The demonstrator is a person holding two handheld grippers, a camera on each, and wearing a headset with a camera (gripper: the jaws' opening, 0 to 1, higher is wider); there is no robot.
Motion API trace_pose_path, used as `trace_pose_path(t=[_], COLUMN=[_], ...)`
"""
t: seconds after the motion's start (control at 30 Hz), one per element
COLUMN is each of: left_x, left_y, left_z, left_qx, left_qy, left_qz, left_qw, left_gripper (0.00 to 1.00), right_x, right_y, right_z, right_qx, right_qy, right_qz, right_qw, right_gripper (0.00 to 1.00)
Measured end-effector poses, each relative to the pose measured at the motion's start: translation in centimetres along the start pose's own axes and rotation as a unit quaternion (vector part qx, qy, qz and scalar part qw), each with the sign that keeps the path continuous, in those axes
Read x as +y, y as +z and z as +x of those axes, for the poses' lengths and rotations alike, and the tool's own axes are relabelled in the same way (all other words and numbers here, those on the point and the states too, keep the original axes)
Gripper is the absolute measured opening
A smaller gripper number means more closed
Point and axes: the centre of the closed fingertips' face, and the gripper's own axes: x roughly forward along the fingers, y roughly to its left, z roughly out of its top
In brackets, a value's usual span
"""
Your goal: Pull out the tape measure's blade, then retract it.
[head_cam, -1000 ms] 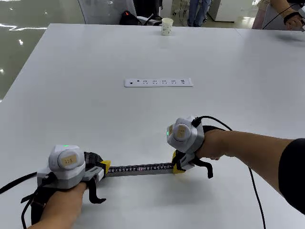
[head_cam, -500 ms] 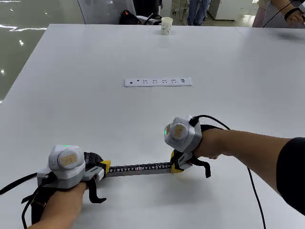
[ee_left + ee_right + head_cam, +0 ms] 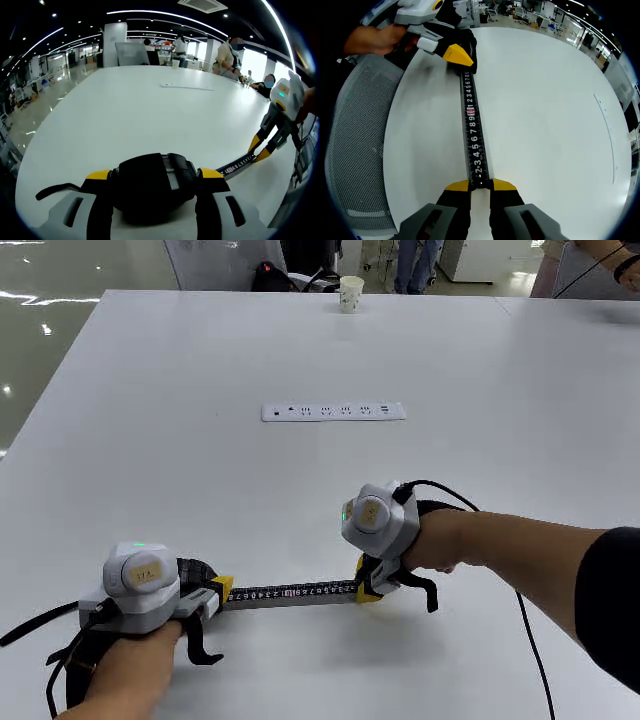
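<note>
We see left gripper [image 3: 212, 592] clamped on the tape measure case [image 3: 152, 187], right gripper [image 3: 480, 186] pinching the blade [image 3: 471, 125] tip, blade stretched flat along the worktop [image 3: 300, 480].

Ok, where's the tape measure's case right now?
The case sits low on the left in the head view, clamped in the left gripper on the white table, its blade running right to the right gripper.

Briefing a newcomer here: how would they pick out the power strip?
Start at the big white table. Near its middle, between the tape blade close by and the paper cup at the far edge, lies the power strip. It is the only long, flat white bar with a row of sockets.
</note>
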Motion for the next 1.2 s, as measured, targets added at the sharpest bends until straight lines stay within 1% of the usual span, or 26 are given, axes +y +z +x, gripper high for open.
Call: trace_pose_path(t=[0.17,0.53,0.87,1.0,1.2], left_x=[0.0,0.0,0.0,-0.1,0.0], left_y=[-0.1,-0.1,-0.1,-0.1,-0.1], left_z=[0.0,0.0,0.0,0.0,0.0], left_qx=[0.001,0.002,0.006,0.007,0.008], left_qy=[0.000,0.001,-0.001,-0.001,-0.001], left_qz=[0.000,0.001,0.001,0.001,0.000], left_qw=[1.0000,1.0000,1.0000,1.0000,1.0000], left_gripper=[0.62,0.62,0.62,0.62,0.62], right_x=[0.1,0.2,0.4,0.5,0.4], right_y=[0.1,0.3,0.7,0.9,1.2], right_z=[0.0,0.0,0.1,0.1,0.2], right_qx=[-0.002,-0.003,-0.006,-0.012,-0.011], right_qy=[0.001,0.002,0.002,0.002,0.001], right_qz=[0.010,0.003,-0.012,-0.010,-0.008], right_qw=[0.9999,1.0000,0.9999,0.9999,0.9999], right_gripper=[0.10,0.10,0.10,0.10,0.10])
